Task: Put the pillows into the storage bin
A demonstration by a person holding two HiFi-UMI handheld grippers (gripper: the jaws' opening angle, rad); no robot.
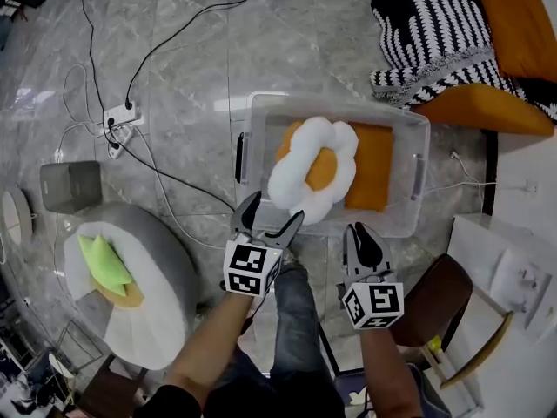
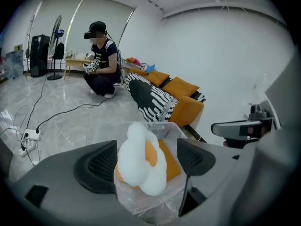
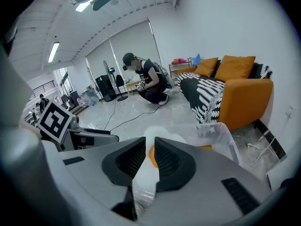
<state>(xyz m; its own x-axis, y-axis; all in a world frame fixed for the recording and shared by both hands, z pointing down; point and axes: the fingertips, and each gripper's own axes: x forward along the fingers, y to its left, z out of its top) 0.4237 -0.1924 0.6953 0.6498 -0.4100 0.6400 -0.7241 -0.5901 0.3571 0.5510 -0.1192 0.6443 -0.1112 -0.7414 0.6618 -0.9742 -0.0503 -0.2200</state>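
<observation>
A white flower-shaped pillow [image 1: 313,168] with an orange centre lies in the clear plastic storage bin [image 1: 252,116], on top of a flat orange pillow [image 1: 372,165]. My left gripper [image 1: 274,212] stands open at the bin's near rim, its jaws just short of the flower pillow and holding nothing. In the left gripper view the flower pillow [image 2: 141,161] shows between and beyond the spread jaws of the left gripper [image 2: 146,160]. My right gripper [image 1: 359,233] is shut and empty, hovering at the near rim beside the left one. The right gripper [image 3: 149,159] view shows the bin [image 3: 221,131] ahead.
A green pillow [image 1: 103,264] rests on a round grey pouf [image 1: 157,307] at the lower left. A sofa with orange cushions and a black-and-white throw [image 1: 435,24] stands behind the bin. Cables and a power strip [image 1: 117,120] lie on the floor. A person [image 2: 101,60] squats in the distance.
</observation>
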